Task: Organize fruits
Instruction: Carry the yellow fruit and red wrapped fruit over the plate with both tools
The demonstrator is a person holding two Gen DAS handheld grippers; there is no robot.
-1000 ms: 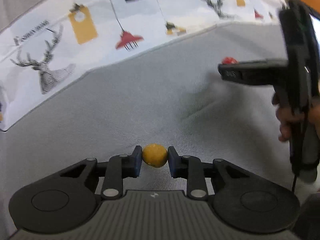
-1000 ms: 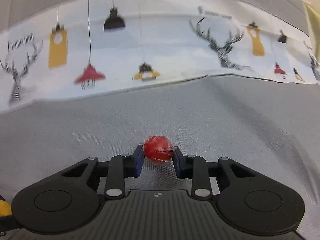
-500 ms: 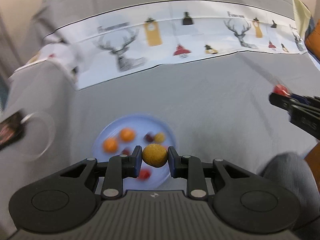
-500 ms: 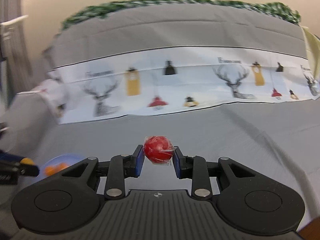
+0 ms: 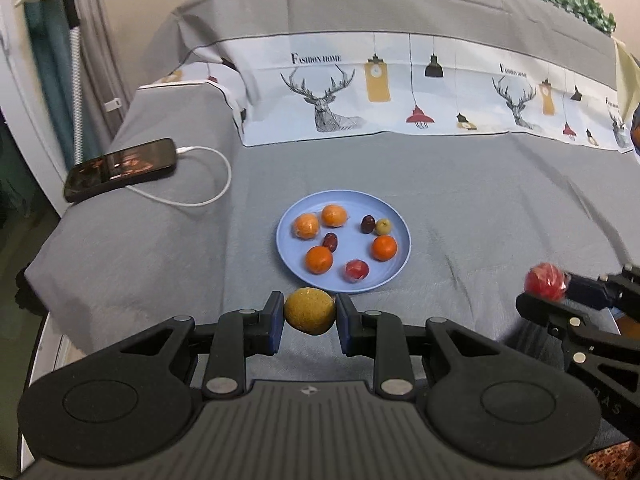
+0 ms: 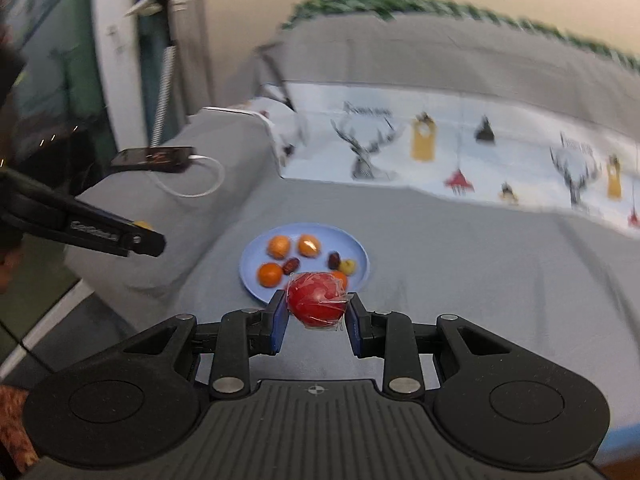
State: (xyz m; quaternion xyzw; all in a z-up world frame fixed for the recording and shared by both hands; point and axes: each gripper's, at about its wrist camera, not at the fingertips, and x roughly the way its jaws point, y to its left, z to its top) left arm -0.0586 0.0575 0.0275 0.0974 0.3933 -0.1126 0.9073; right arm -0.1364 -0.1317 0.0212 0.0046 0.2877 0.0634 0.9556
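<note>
- Left gripper (image 5: 310, 312): jaws clamped on a yellow-brown round fruit (image 5: 309, 311); fruit held above the grey bed cover (image 5: 480, 184), just short of the near rim of the blue plate (image 5: 402, 248)
- Right gripper (image 6: 316, 308): jaws clamped on a red fruit in clear wrap (image 6: 316, 300); fruit held in front of the plate's near edge; the left wrist view shows this gripper to the right of the plate, well apart from it
- Blue plate: lies flat on the cover; holds four orange fruits, two dark red oblong fruits, one small yellow-green fruit and one small red wrapped fruit (image 5: 356, 270)
- Phone (image 5: 120, 168): lies left of the plate near the cover's edge; white cable (image 5: 216, 188) plugged in
- Printed cloth band (image 5: 400, 92): deer and lamp motifs; runs across behind the plate
</note>
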